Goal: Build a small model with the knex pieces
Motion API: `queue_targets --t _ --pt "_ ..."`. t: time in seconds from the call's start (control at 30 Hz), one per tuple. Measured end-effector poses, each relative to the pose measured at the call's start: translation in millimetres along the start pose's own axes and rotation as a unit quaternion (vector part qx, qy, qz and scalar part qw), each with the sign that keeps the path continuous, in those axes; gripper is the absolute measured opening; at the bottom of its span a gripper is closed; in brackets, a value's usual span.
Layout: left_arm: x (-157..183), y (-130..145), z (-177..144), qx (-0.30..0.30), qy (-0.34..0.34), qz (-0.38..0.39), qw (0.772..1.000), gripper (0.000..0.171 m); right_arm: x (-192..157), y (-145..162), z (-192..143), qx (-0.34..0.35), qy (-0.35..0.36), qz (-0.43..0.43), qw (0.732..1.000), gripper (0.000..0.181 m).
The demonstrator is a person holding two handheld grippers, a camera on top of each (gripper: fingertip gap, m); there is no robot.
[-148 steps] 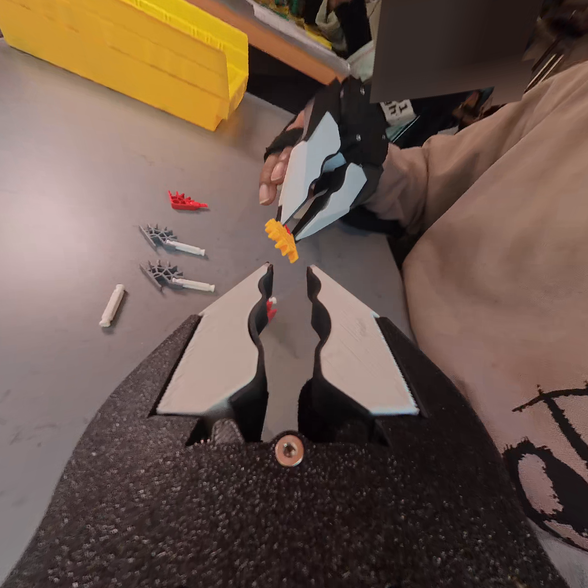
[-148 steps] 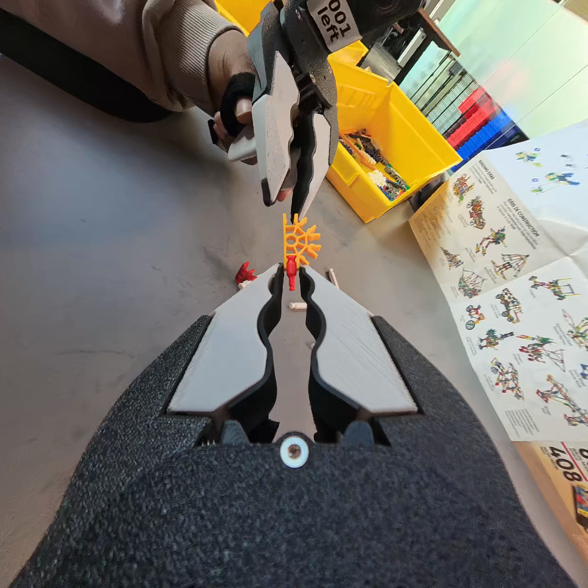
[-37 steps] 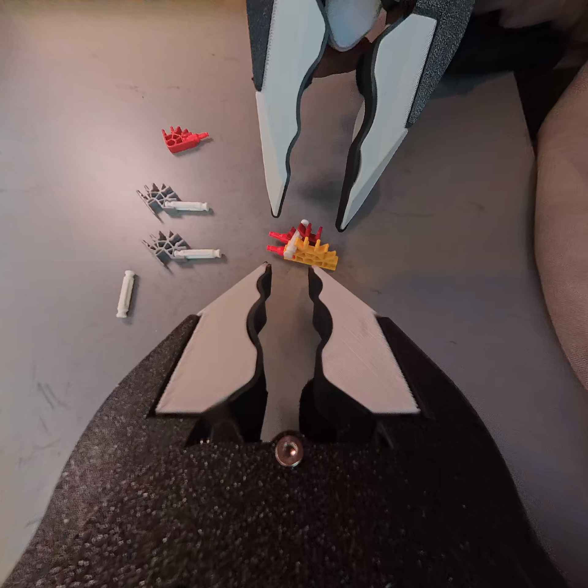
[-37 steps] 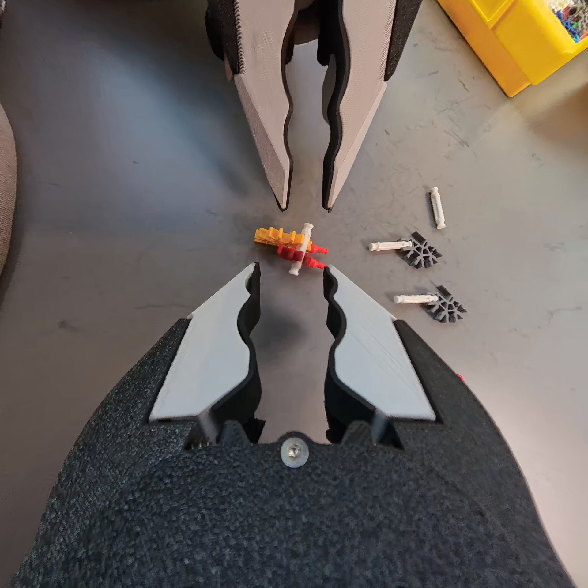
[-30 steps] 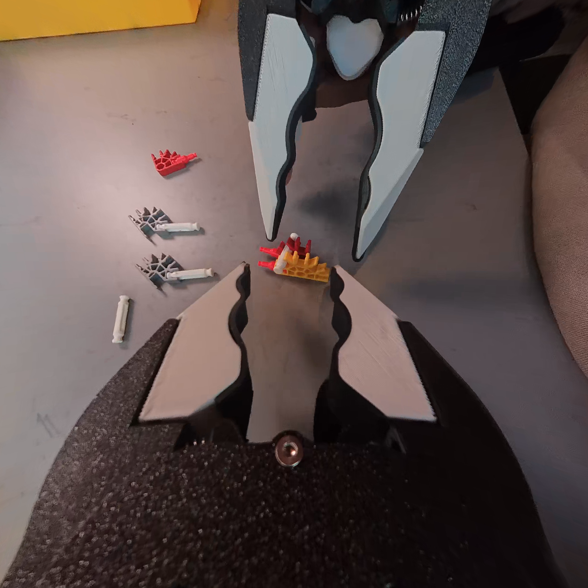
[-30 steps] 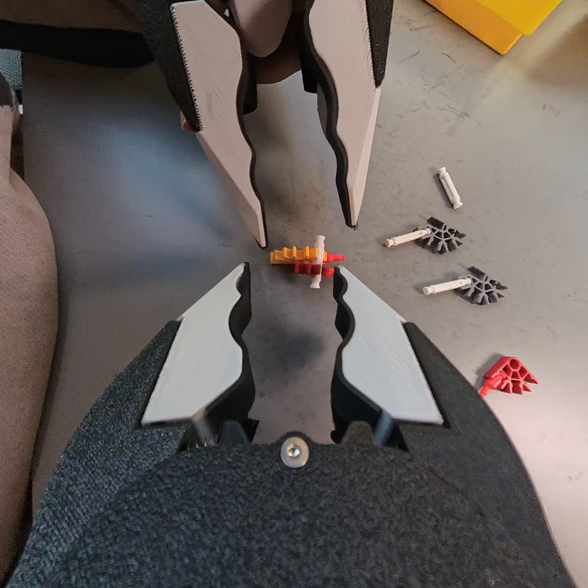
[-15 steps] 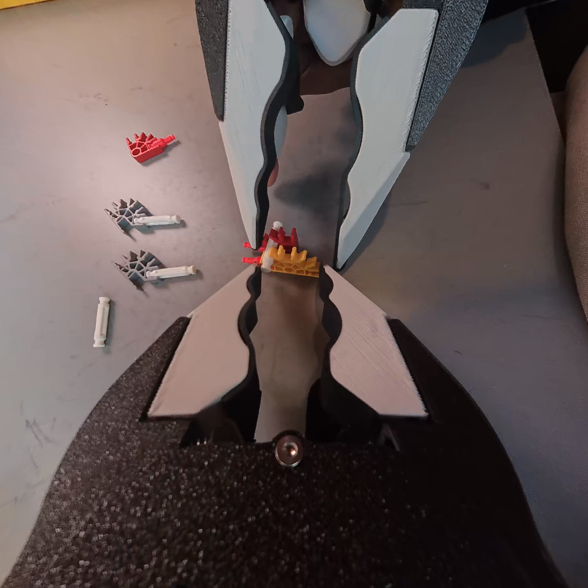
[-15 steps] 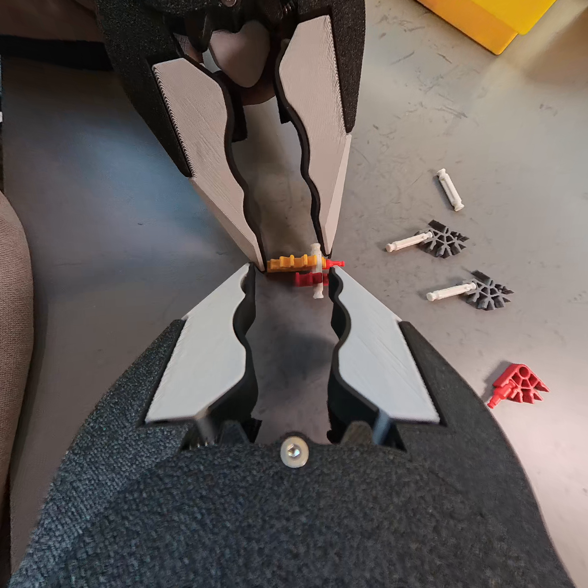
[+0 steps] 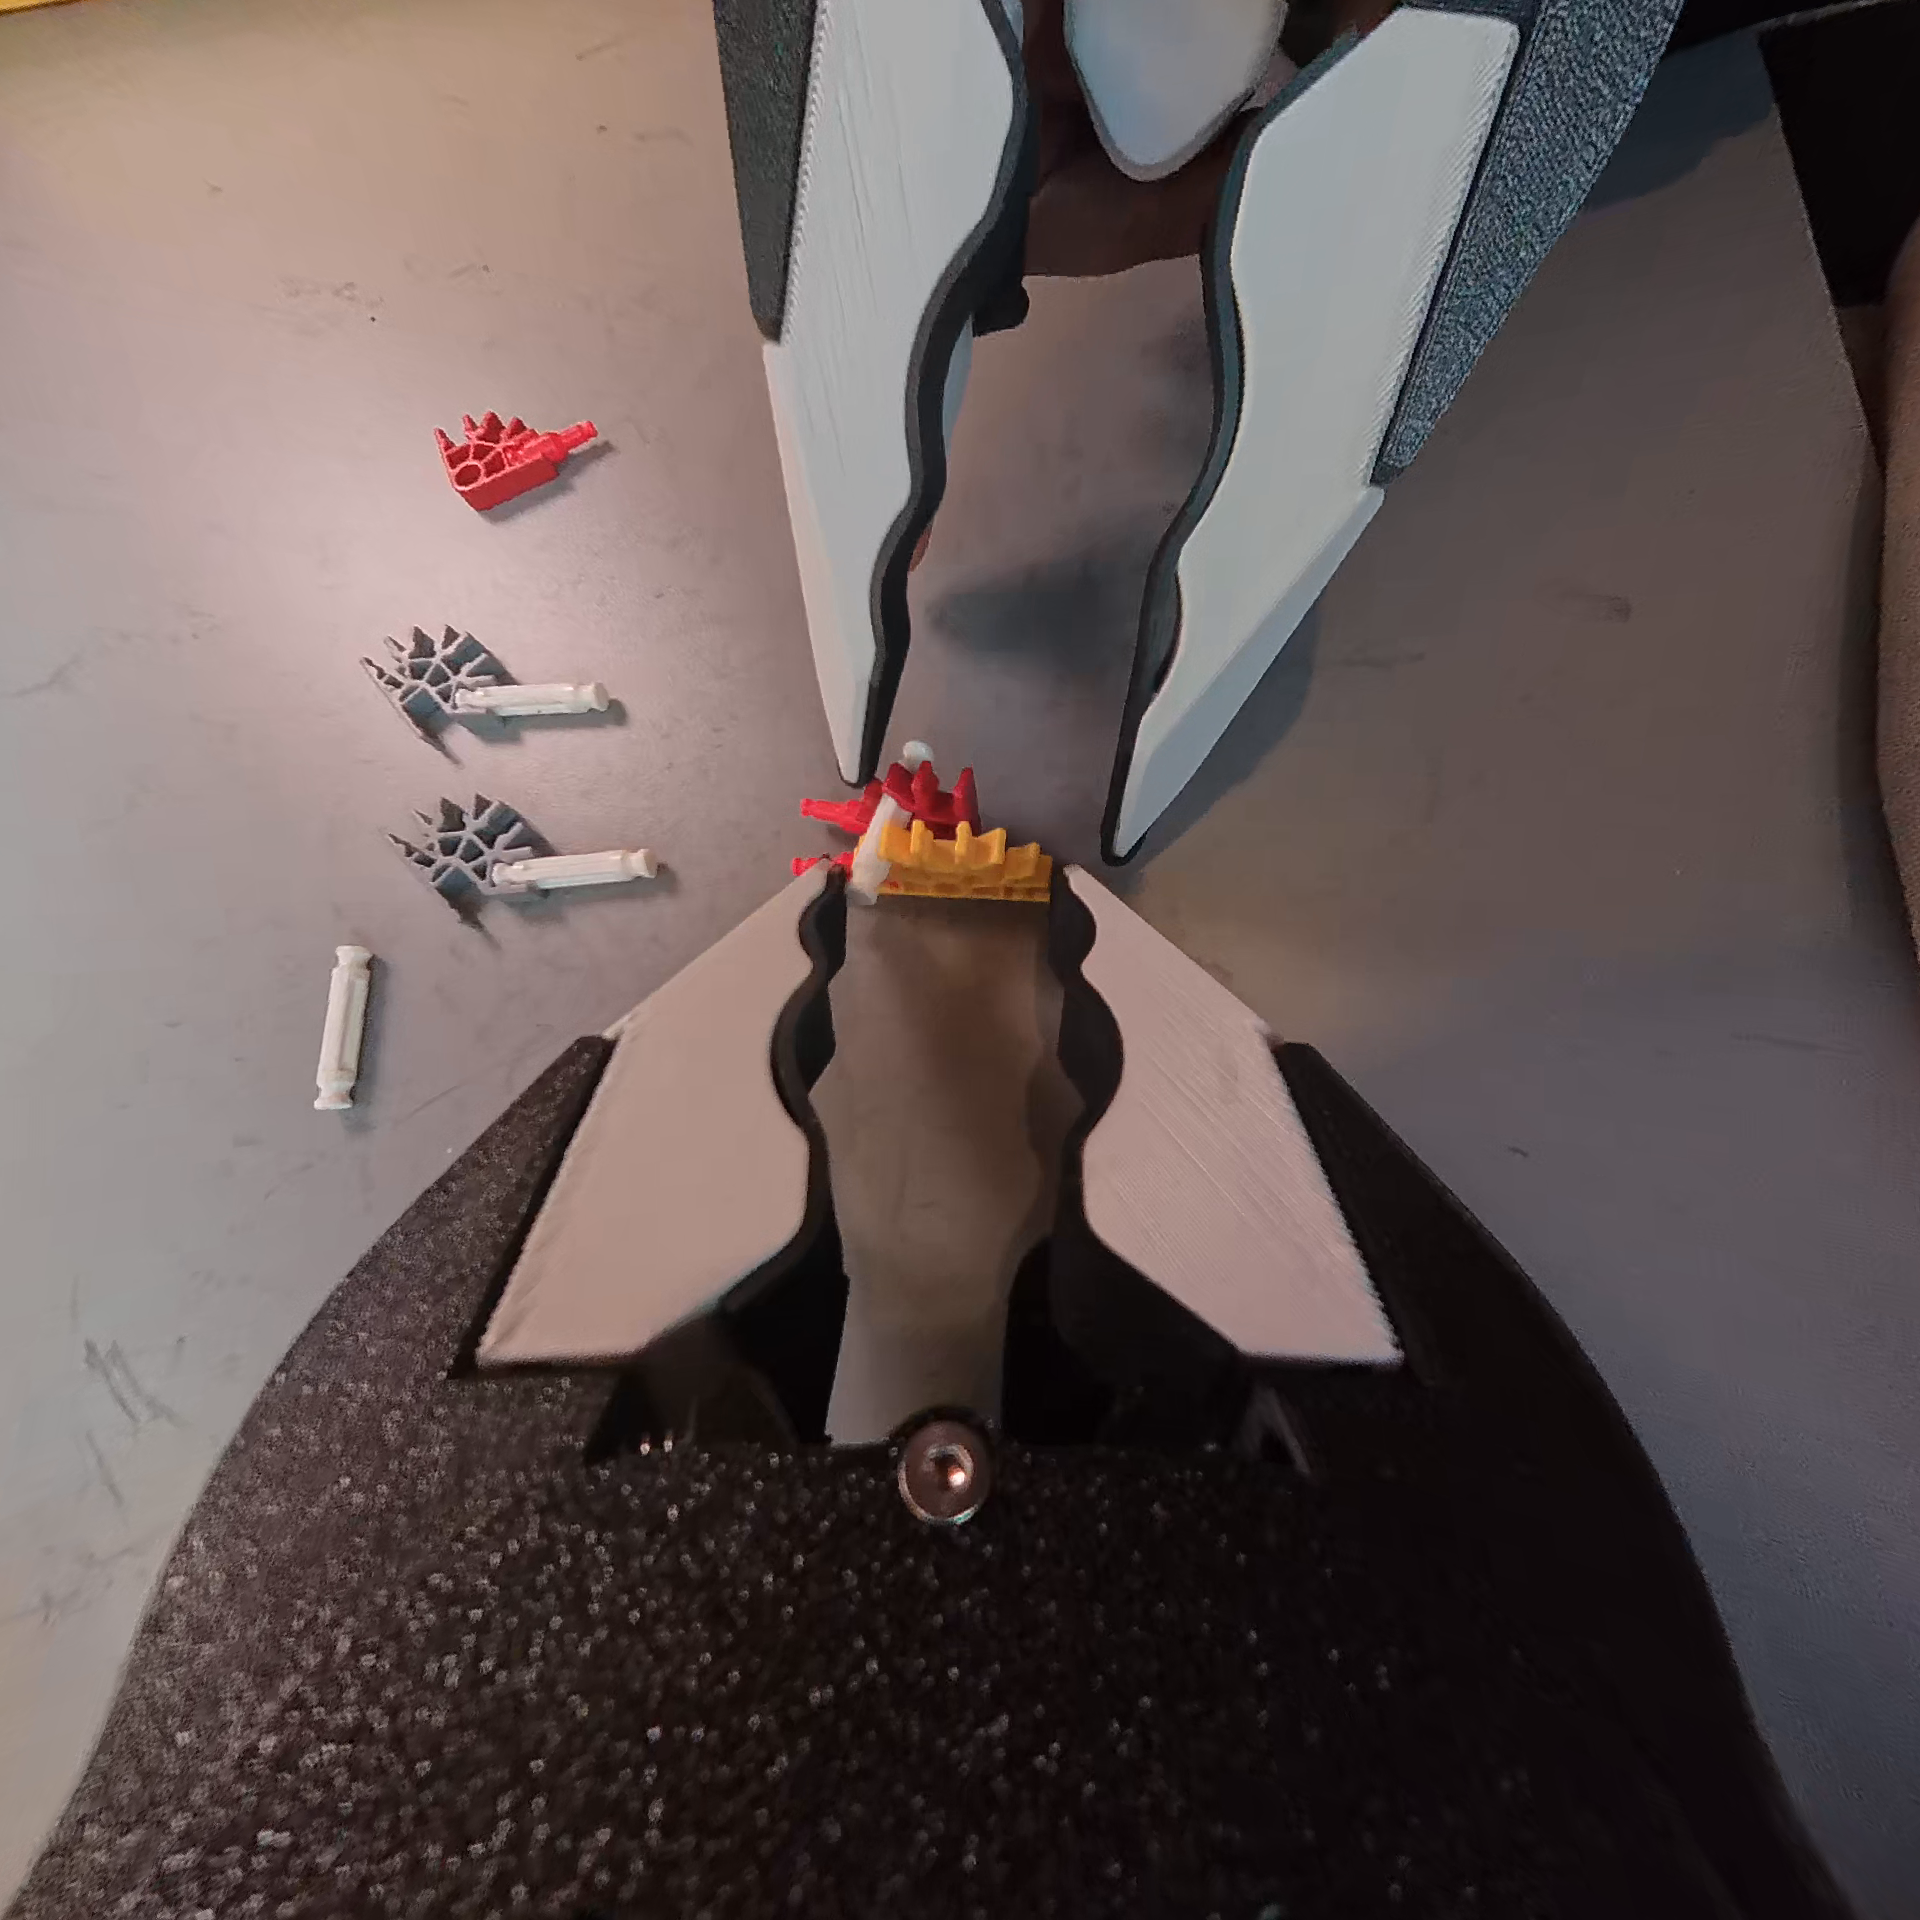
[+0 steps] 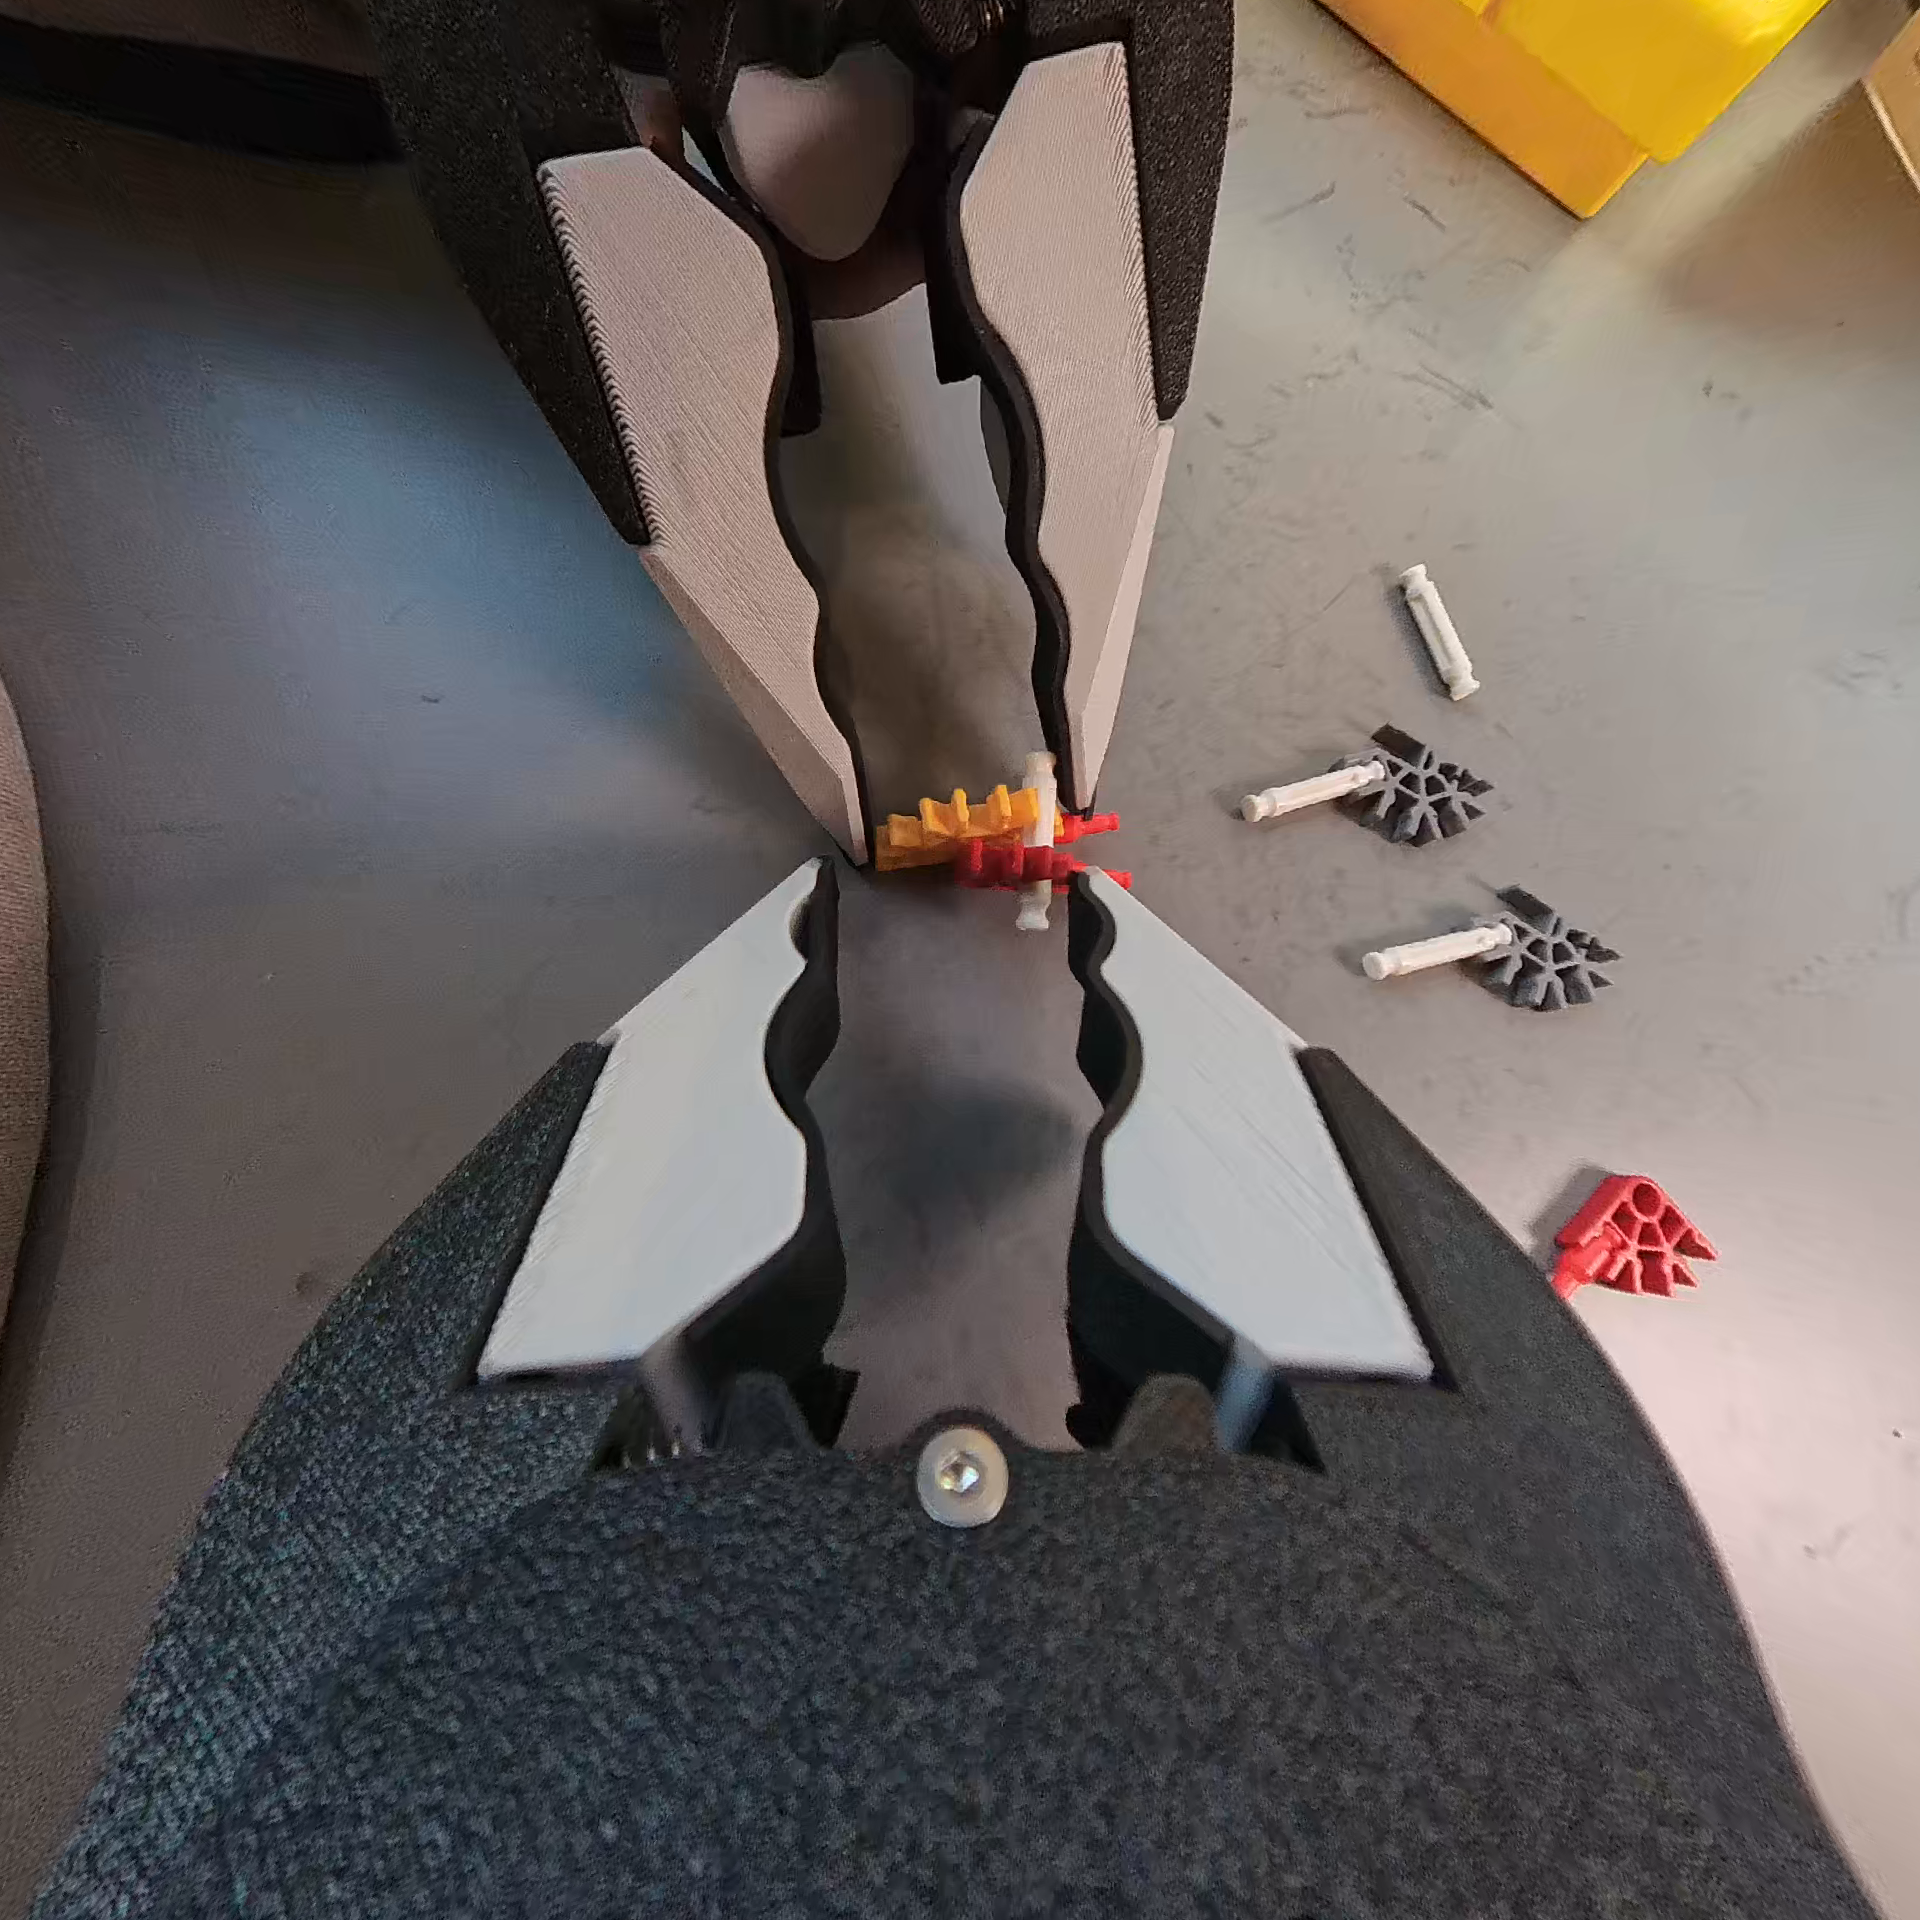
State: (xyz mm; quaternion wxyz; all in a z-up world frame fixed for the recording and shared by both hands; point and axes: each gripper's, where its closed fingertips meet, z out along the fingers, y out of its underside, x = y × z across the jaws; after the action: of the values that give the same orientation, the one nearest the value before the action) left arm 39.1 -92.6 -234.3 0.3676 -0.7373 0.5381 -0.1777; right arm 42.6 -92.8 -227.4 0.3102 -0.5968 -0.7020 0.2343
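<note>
My left gripper [image 9: 945, 883] is low over the grey surface [image 9: 208, 260] with its fingers spread about as wide as the small plastic assembly between their tips: a yellow toothed connector [image 9: 966, 864] joined to a red toothed connector [image 9: 925, 800], with a short white rod [image 9: 883, 831] across them. The assembly lies on the surface, and my left fingertips [image 9: 821, 894] sit at either end of the yellow piece, touching or nearly so; I cannot tell if they grip it.

My right gripper [image 10: 951, 883] faces it from the opposite side, fingers parted wider, tips just beside the red piece and holding nothing.

To one side on the surface lie two dark grey fan-shaped connectors, each with a white rod plugged in [image 9: 478, 686] [image 9: 520, 862], a loose white rod [image 9: 341, 1029], and a lone red connector [image 9: 504, 468]. A yellow plastic bin [image 10: 1558, 73] stands at the far corner in the right wrist view.
</note>
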Motion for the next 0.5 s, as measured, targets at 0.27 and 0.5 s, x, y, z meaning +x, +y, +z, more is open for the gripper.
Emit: queue_targets --t 0.27,0.5 --pt "-1.5 -0.5 -0.6 -0.002 -0.010 0.012 1.000 0.040 1.3 -0.6 2.1 -0.001 -0.007 -0.027 1.000 0.042" --pt "-6.8 1.8 -4.0 -0.009 -0.026 0.024 0.999 0.043 3.5 -3.4 3.5 -0.003 -0.011 -0.038 0.999 0.042"
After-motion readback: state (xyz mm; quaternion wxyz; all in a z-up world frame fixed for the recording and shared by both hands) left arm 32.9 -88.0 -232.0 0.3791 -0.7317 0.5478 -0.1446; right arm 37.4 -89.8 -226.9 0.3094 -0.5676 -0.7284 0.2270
